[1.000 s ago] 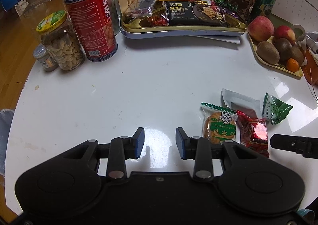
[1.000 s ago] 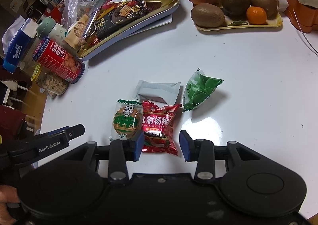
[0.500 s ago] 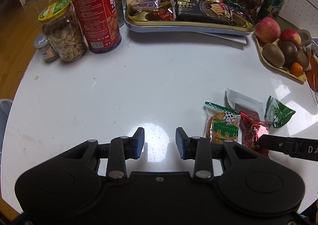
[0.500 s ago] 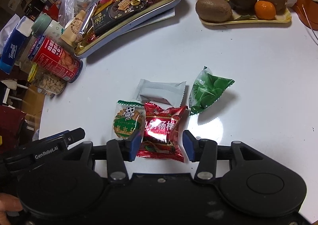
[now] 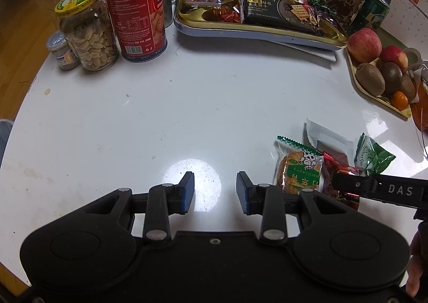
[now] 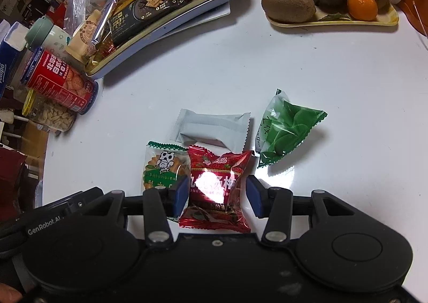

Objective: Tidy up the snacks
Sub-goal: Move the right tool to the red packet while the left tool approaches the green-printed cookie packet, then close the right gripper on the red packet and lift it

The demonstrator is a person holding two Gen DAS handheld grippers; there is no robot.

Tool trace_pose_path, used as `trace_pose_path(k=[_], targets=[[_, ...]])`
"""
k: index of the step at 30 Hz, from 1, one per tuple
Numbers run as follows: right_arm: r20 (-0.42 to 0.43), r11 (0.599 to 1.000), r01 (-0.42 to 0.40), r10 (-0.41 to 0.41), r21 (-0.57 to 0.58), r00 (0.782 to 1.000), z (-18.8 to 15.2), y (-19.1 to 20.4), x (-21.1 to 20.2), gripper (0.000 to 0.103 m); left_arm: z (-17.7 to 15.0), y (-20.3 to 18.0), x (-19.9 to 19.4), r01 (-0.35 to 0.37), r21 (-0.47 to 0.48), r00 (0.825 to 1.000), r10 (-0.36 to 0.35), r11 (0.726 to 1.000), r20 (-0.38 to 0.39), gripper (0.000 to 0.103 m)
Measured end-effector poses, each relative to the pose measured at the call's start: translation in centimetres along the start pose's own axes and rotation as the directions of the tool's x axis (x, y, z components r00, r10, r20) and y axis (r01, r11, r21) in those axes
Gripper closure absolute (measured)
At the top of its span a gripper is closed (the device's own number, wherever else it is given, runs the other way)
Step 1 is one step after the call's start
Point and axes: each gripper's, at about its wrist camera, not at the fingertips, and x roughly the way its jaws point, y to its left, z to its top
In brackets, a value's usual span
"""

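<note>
**Red snack packet framed between parted jaws**

Right hand-held gripper (image 6: 215, 197) points steeply down at the white counter (image 6: 334, 83), its jaws apart after just having been opening, with the red snack packet (image 6: 218, 190) lying between them. The left blue pad sits right at the packet's edge and the right pad stands a little clear of it; nothing is clamped. Just left of the red packet, touching it, lies a clear cookie packet with green print (image 6: 163, 166). Behind both rests a plain grey-white packet (image 6: 212, 129), and to the right of that a green packet (image 6: 287, 131), tilted up on one corner.

Left hand-held gripper (image 5: 215, 192) hangs over a bare patch of counter to the left of this cluster, jaws partly open and holding nothing.

Farther back stands a gold-lined tray (image 5: 203, 18) already piled with wrapped snacks, including a dark biscuit pack (image 5: 278, 12). Left of it are a red tin (image 5: 132, 4) and a glass jar of peanuts (image 5: 89, 33), side by side. On the far right a yellow plate (image 6: 385, 20) carries apples, kiwis and a small orange.
</note>
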Motion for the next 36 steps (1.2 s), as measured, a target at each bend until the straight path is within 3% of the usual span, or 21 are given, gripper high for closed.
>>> trace_pose_path(k=[6,16,24,27,30,36], targets=[[0.007,0.999,0.047,-0.047,-0.026,0.999,0.0,0.7,0.9,0.053,0.0,0.1,-0.1,0.002,0.003,1.0,-0.002,1.0,0.001,0.058],[0.027,0.998,0.053,-0.052,-0.039,0.998,-0.1,0.5,0.8,0.053,-0.1,-0.1,-0.1,0.01,0.006,1.0,-0.01,1.0,-0.002,0.058],[0.026,0.998,0.025,-0.024,-0.059,0.999,-0.5,0.2,0.3,0.066,0.0,0.2,0.0,0.009,-0.002,1.0,-0.009,1.0,-0.007,0.058],[0.016,1.0,-0.002,0.002,-0.031,1.0,-0.7,-0.4,-0.7,0.068,0.1,0.3,-0.1,0.047,-0.006,0.999,-0.047,0.999,-0.007,0.056],[0.021,0.999,-0.034,0.034,-0.008,0.999,-1.0,-1.1,-2.4,0.068,0.4,0.3,0.0,0.097,-0.034,0.995,-0.098,0.995,-0.022,0.042],[0.064,0.997,-0.068,0.066,0.028,0.996,-1.6,-2.5,-6.6,0.068,0.7,-1.0,0.5,0.159,-0.04,0.985,-0.161,0.987,-0.064,0.042]])
